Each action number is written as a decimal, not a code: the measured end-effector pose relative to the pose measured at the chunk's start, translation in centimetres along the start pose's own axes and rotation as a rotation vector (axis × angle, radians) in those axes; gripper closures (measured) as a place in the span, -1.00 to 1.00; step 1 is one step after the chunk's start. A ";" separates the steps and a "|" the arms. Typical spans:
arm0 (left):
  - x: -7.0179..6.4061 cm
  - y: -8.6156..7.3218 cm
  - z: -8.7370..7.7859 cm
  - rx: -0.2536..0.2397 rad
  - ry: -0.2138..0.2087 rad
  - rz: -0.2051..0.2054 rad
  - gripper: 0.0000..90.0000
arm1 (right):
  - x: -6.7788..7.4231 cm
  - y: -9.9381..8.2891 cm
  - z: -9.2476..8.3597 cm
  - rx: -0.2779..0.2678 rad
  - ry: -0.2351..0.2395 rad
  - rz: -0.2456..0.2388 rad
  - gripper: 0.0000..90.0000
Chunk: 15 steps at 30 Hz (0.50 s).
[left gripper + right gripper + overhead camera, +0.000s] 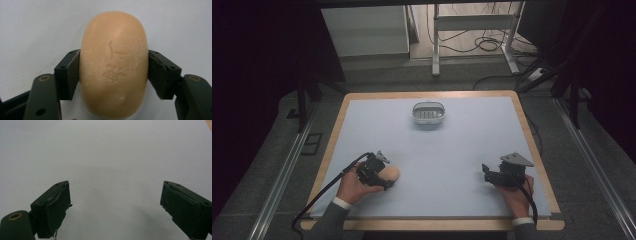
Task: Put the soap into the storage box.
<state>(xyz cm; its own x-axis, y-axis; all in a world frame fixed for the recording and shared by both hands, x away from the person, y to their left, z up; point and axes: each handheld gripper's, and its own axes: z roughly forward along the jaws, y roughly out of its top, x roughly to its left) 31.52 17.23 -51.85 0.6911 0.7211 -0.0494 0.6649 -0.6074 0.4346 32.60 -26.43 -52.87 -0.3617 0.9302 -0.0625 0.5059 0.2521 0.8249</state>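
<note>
- A pale blue mat (452, 150) is laid over the table.
- A small metal dish (429, 113) is set near the far edge.
- The right gripper (115, 207) is held wide apart, nothing between.
- The peach soap bar (113, 63) is squeezed by the left gripper (113, 75), front-left.

- peach oval soap bar (113, 65): looking waxy, matt, finely scuffed, stamped
- black gripper pads (56, 207): showing matt, rubbery, frayed edges
- pale blue table mat (462, 145): looking smooth, matt
</note>
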 end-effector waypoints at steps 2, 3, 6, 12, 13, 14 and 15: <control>0.0 0.0 0.0 -0.001 0.001 0.006 -0.28 | 0.0 0.0 0.0 0.000 0.001 0.000 -0.79; 0.0 0.0 0.0 -0.002 0.002 0.008 -0.27 | 0.0 0.0 0.0 0.000 0.000 0.000 -0.79; 0.1 0.0 -0.1 -0.005 0.007 0.010 -0.27 | 0.0 0.0 0.0 0.000 0.000 0.001 -0.79; 0.5 0.4 -0.8 -0.028 0.009 0.007 -0.27 | 0.0 0.0 0.0 0.001 -0.002 0.003 -0.79; 0.6 0.5 -1.0 -0.034 0.006 0.008 -0.27 | 0.0 0.0 0.0 0.001 -0.002 0.003 -0.79; 0.7 0.6 -1.2 -0.040 0.001 0.005 -0.27 | 0.0 0.0 0.0 0.002 -0.002 0.003 -0.79; 0.8 0.7 -1.4 -0.045 -0.002 0.006 -0.27 | 0.0 0.0 0.0 0.001 -0.002 0.004 -0.79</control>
<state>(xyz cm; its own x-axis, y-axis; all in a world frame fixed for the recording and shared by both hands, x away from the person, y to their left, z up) 32.16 17.83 -50.32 0.6958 0.7166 -0.0481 0.6471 -0.5965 0.4748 32.61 -26.46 -52.87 -0.3584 0.9316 -0.0605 0.5081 0.2490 0.8245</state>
